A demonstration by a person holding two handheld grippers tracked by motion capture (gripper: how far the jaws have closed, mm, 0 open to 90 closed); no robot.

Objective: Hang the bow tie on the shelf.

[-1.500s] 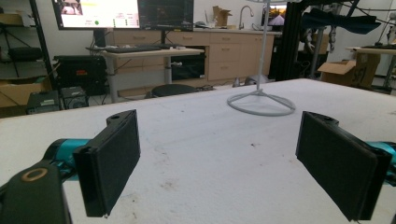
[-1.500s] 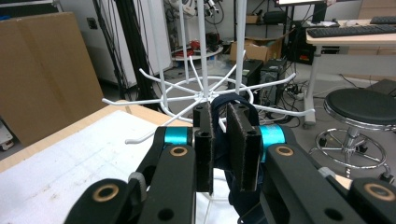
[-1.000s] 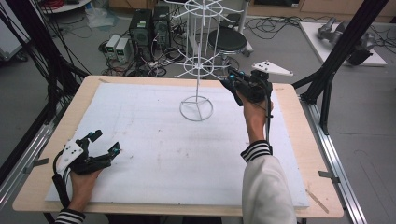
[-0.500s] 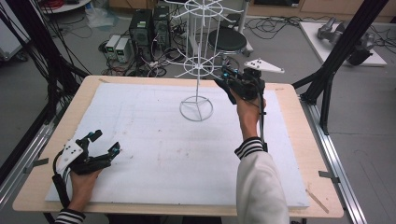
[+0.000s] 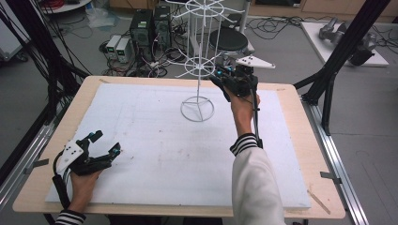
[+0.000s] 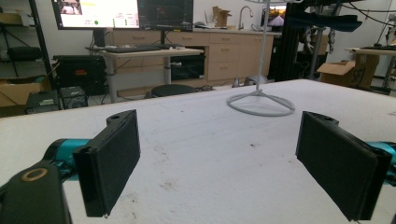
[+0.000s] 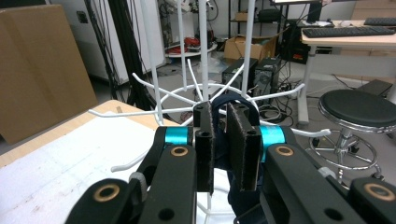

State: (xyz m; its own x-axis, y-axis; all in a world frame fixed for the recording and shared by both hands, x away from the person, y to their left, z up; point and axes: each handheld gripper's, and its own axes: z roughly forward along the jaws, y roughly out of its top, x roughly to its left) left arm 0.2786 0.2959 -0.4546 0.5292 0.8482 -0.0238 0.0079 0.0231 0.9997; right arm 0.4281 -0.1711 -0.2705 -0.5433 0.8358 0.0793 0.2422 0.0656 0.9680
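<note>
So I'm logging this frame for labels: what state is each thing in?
Left gripper: jaws wide open, empty, resting low over the white table.
Right gripper: raised at the rack, jaws closed on a dark blue band.
White wire rack: upright on the table.

A white wire rack (image 5: pixel 198 70) stands upright on the white-covered bench (image 5: pixel 141 140), toward its far middle, on a ring-shaped base with a thin central post and tiers of radiating hooked spokes. A dark blue band (image 7: pixel 232 100) (fabric, apparently) sits pinched between the right gripper (image 7: pixel 219 135) jaws, close against the lower spokes.
</note>
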